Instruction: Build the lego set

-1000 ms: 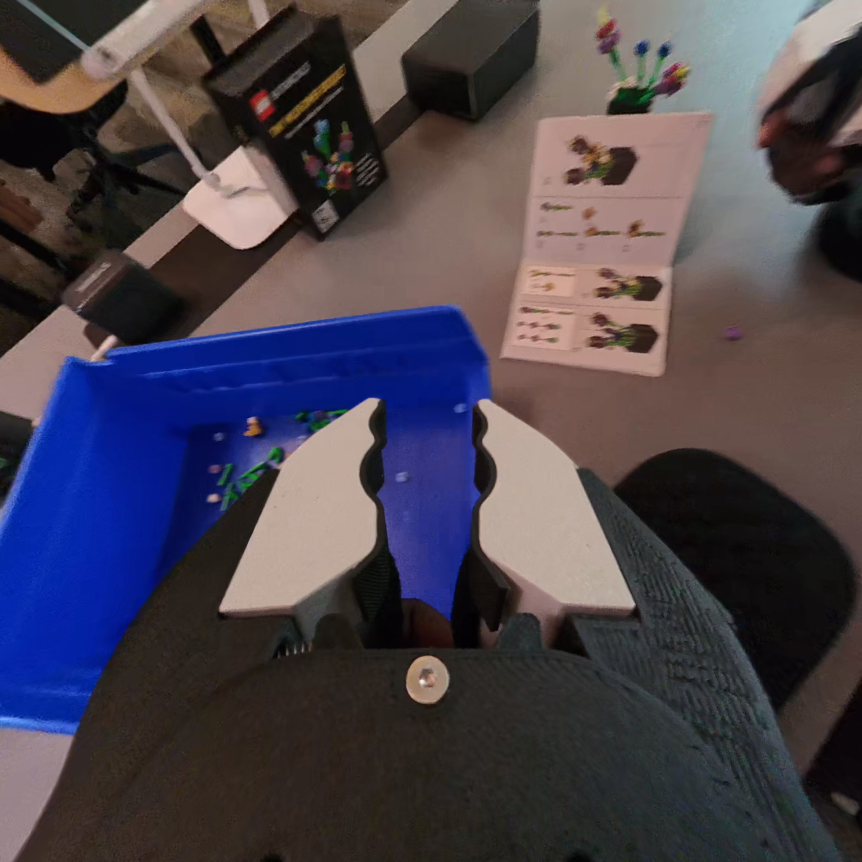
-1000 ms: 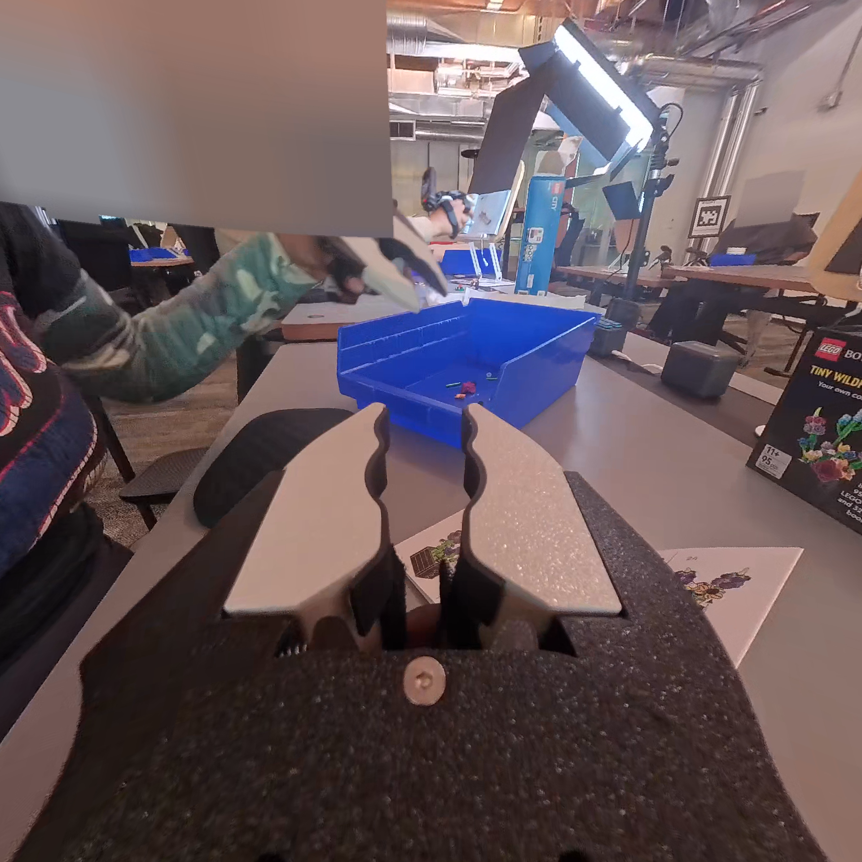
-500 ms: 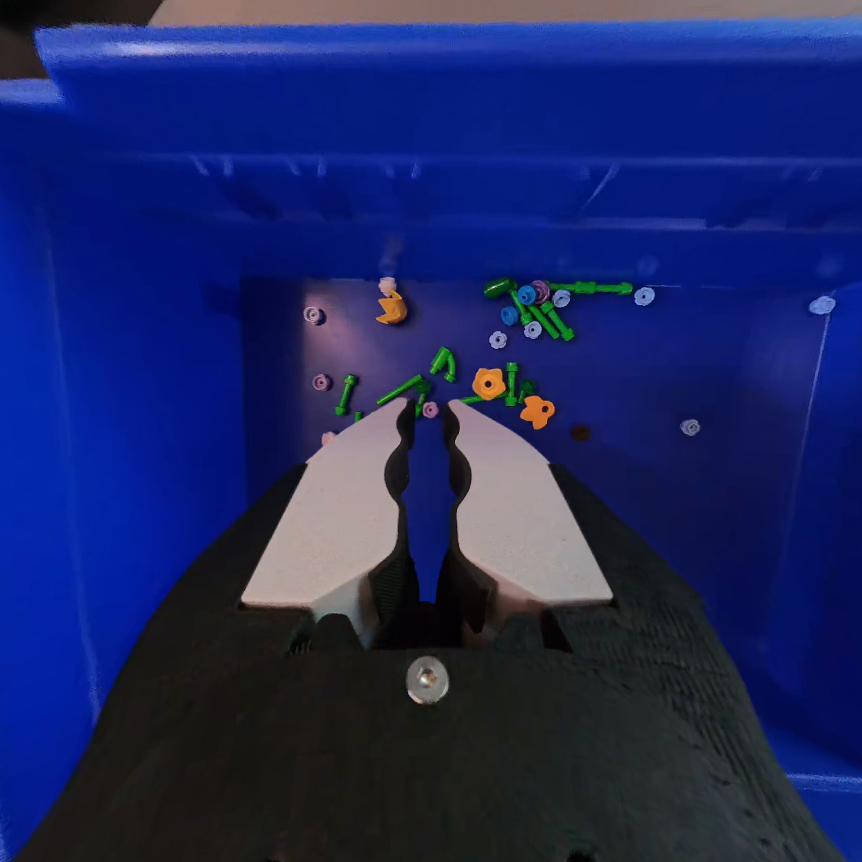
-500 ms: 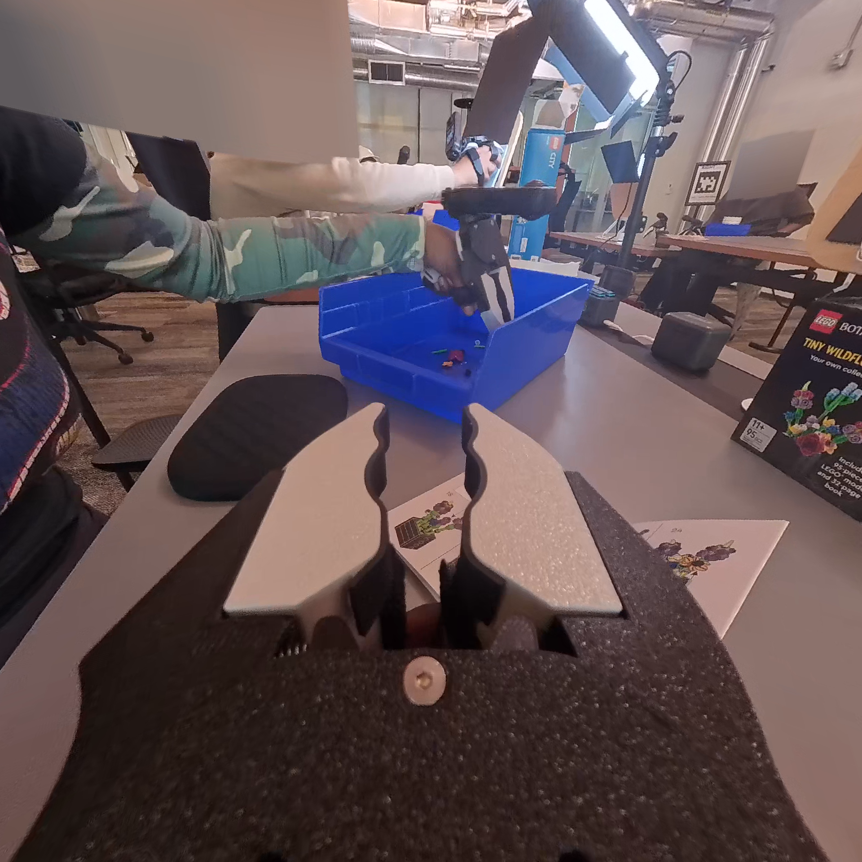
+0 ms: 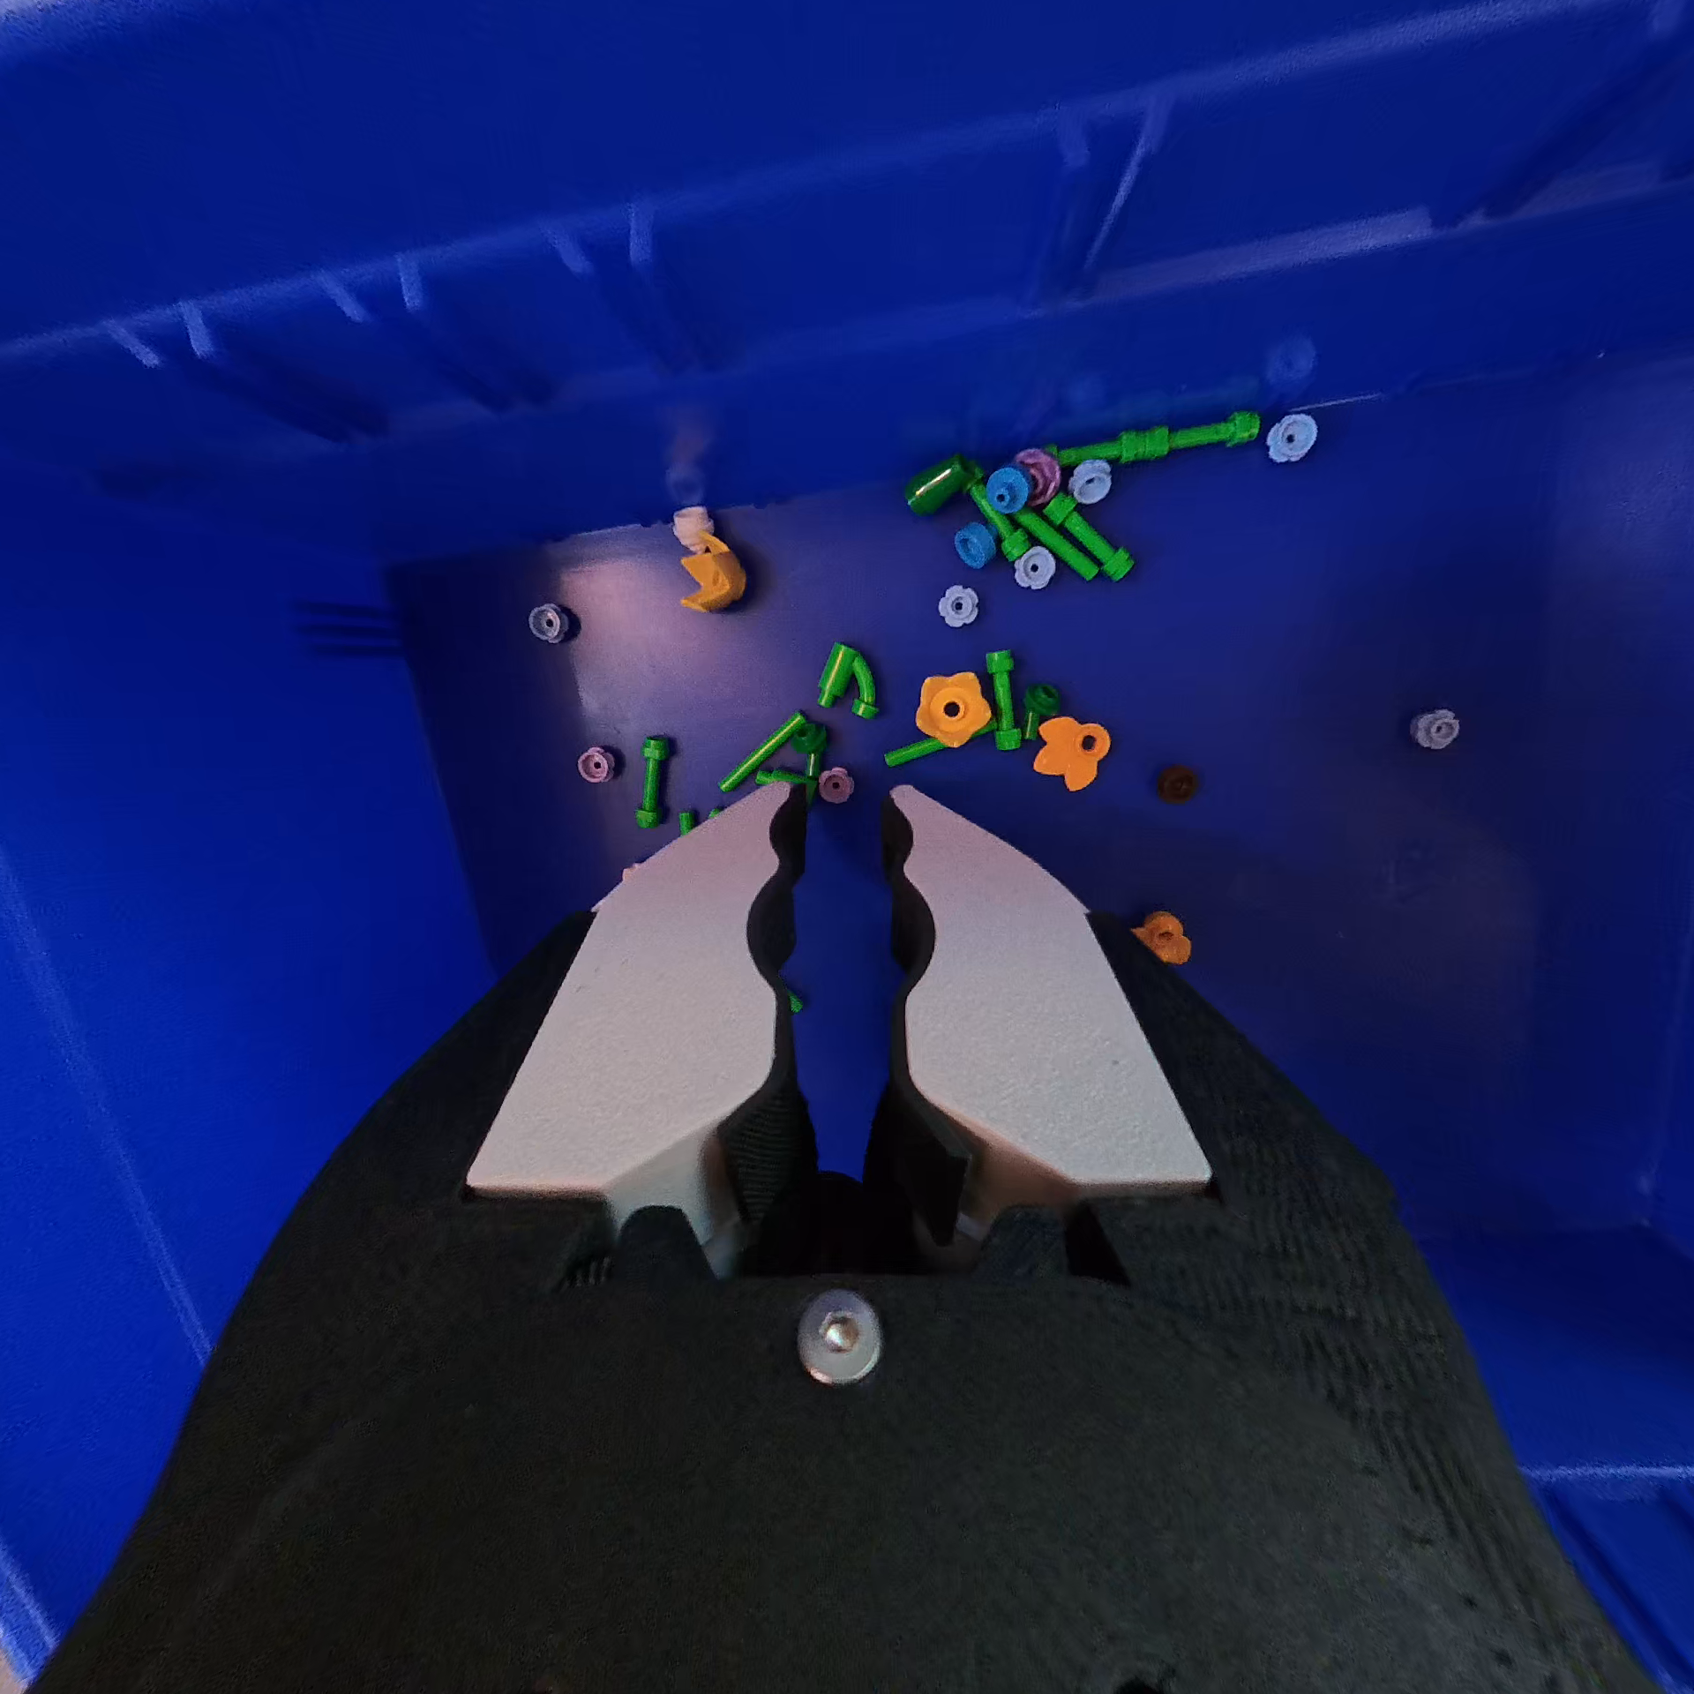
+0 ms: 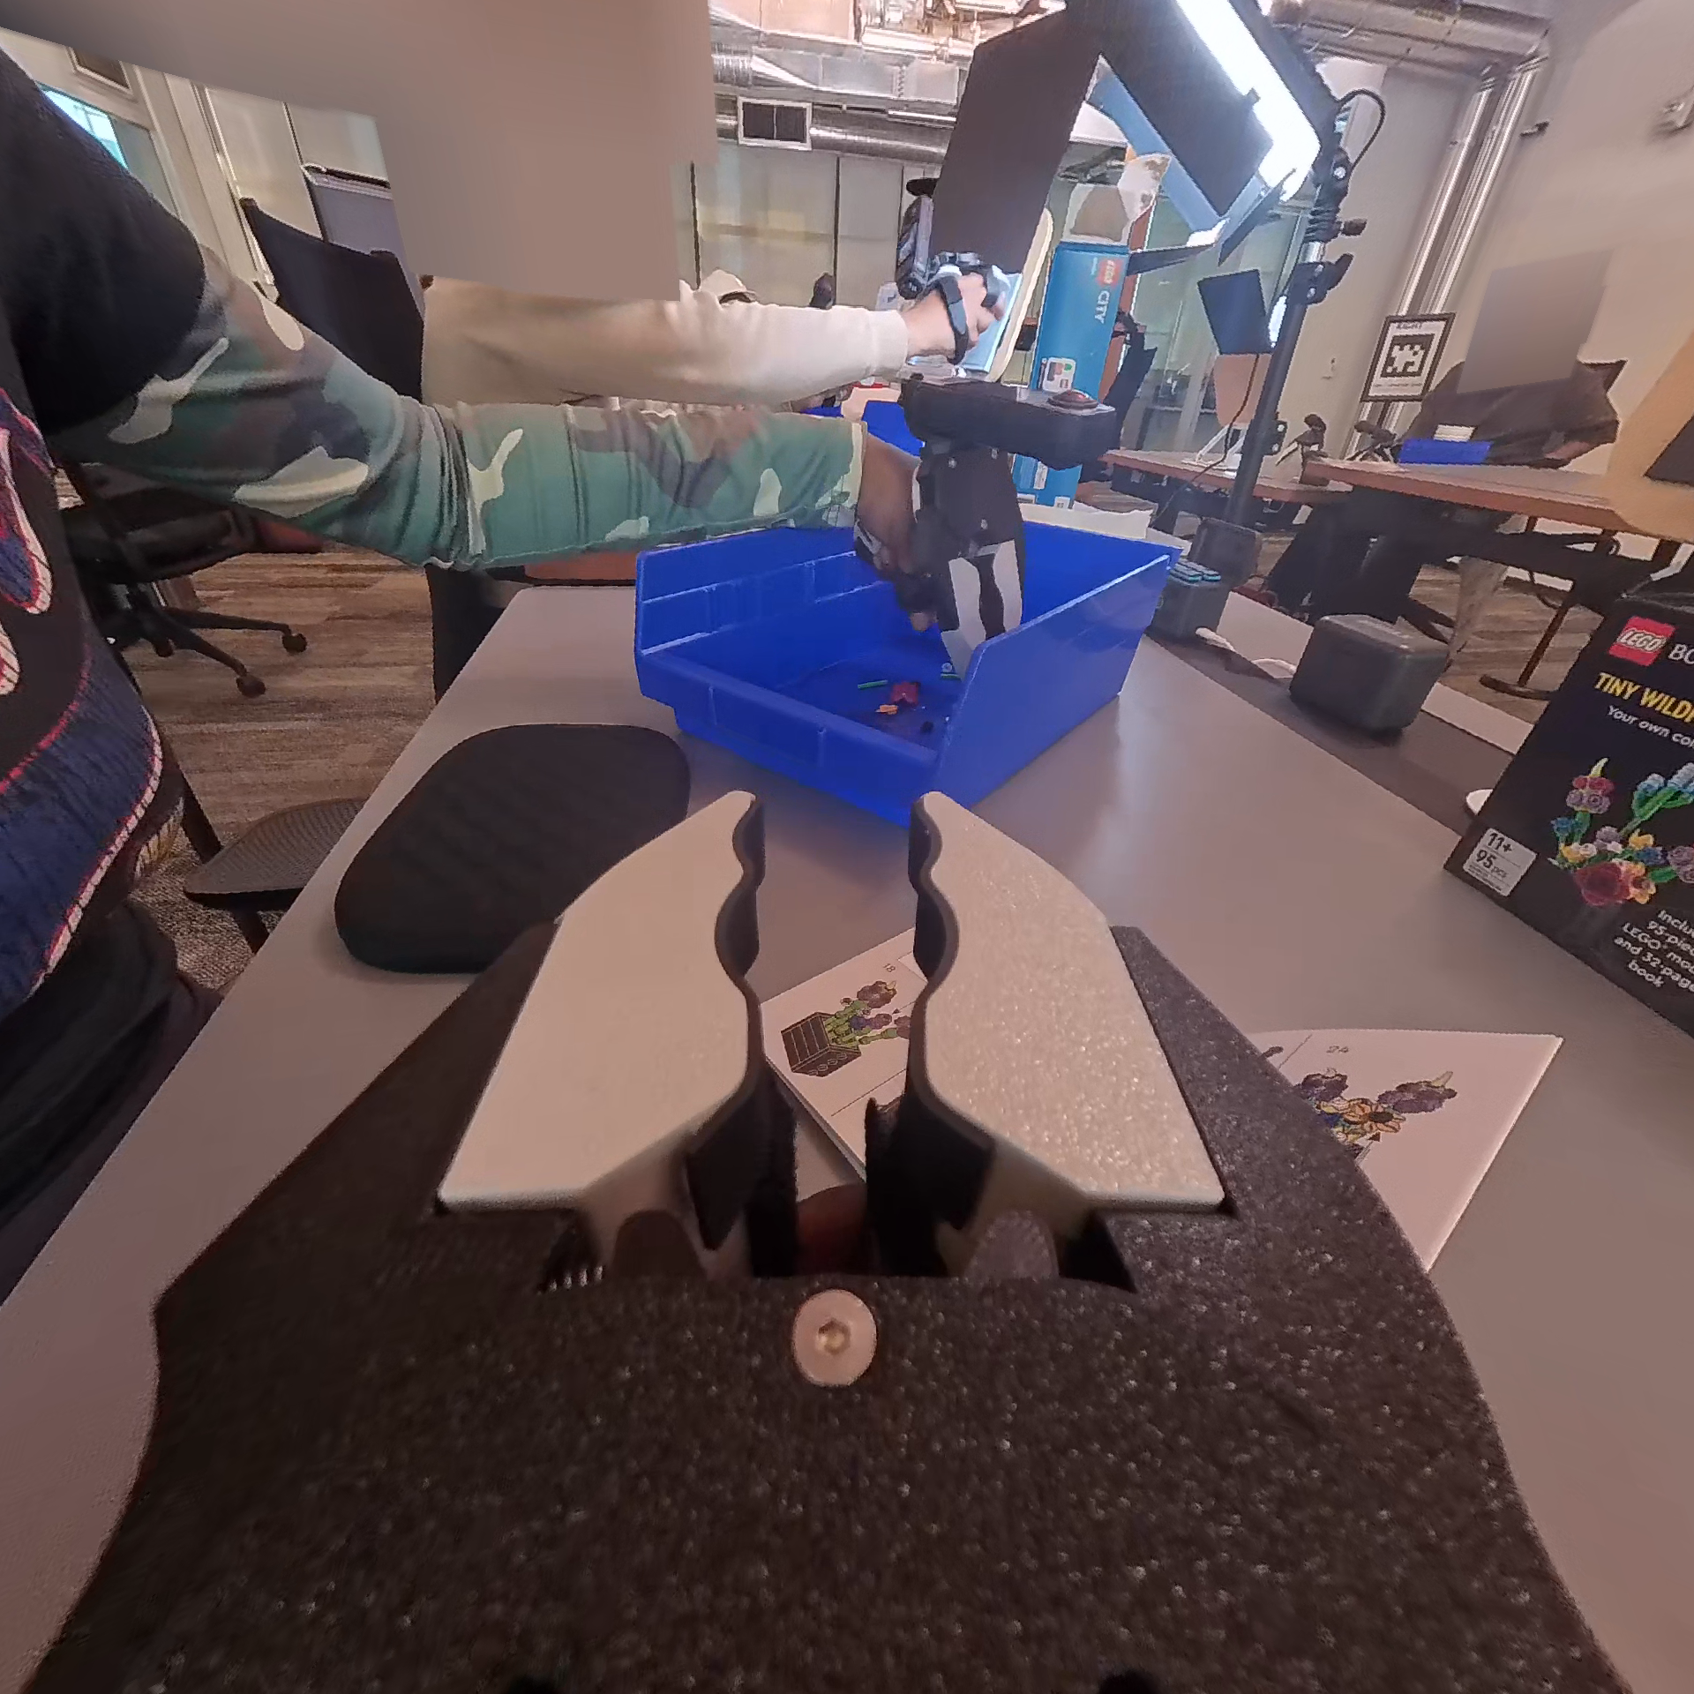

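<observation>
Dozens of small glossy plastic pieces (image 5: 953, 710) lie scattered in the bin (image 5: 229, 825), from 10 to 2 o'clock ahead of our left gripper (image 5: 843, 807), jaws slightly apart, empty.

Our right gripper (image 6: 834, 825) hangs above the table (image 6: 1192, 825) and booklet (image 6: 1430, 1127), jaws apart, bin at 12 o'clock.

You're in an open lab or studio workspace: exposed ceiling ducts (image 6: 825, 119), studio light panel (image 6: 1256, 82) on stand, rows of benches (image 6: 1467, 481), office chairs (image 6: 165, 587).
</observation>
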`<state>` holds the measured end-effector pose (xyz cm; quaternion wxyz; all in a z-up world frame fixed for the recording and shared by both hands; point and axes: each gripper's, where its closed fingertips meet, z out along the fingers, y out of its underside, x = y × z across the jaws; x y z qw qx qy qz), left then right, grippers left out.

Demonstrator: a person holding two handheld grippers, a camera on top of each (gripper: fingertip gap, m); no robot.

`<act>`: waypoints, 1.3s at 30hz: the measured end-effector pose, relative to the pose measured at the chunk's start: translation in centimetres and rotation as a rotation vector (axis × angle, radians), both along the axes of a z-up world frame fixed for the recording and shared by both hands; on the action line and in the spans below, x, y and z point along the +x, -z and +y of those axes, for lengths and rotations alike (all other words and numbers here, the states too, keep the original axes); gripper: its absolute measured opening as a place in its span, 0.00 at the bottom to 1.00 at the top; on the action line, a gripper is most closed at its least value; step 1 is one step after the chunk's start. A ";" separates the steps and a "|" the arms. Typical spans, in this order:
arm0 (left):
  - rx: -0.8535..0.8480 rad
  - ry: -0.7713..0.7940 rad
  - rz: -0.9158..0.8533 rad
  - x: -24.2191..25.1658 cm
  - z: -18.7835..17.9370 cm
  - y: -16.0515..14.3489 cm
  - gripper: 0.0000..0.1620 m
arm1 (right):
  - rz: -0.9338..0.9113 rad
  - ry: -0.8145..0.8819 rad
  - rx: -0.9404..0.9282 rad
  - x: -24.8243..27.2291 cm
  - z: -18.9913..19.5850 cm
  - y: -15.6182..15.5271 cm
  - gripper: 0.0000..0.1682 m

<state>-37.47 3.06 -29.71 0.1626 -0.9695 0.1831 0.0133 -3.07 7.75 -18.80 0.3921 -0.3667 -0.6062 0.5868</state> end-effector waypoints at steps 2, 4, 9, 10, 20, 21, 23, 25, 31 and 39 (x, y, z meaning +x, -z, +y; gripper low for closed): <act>-0.009 0.002 0.008 -0.1 0.0 0.2 0.10 | -0.002 -0.002 -0.002 0.0 0.0 0.0 0.18; -0.012 -0.002 -0.003 0.0 0.0 0.4 0.10 | -0.004 -0.003 0.001 0.0 -0.1 0.1 0.18; 0.009 -0.027 -0.029 -0.2 0.1 0.4 0.08 | -0.007 -0.003 0.008 0.0 -0.1 0.1 0.18; 0.007 -0.029 -0.025 -0.3 0.1 0.4 0.08 | -0.008 -0.004 0.009 0.0 -0.1 0.2 0.18; 0.018 -0.005 -0.018 0.2 -0.4 -0.2 0.08 | -0.012 -0.001 0.009 -0.1 0.0 0.3 0.18; 0.014 0.003 -0.020 0.4 -0.4 -0.2 0.08 | -0.013 -0.002 0.010 -0.1 0.0 0.3 0.18; -0.001 0.006 -0.016 0.4 -0.6 -0.1 0.08 | -0.013 -0.004 0.014 -0.1 -0.1 0.3 0.18; -0.007 -0.002 -0.013 0.3 -0.5 0.1 0.08 | -0.015 -0.003 0.021 -0.1 -0.1 0.3 0.18; -0.002 -0.035 -0.021 -0.1 -0.1 0.5 0.09 | -0.013 0.002 0.019 -0.1 0.0 0.3 0.18; -0.018 -0.035 -0.019 0.0 -0.3 0.7 0.07 | -0.012 0.000 0.028 -0.1 -0.1 0.3 0.18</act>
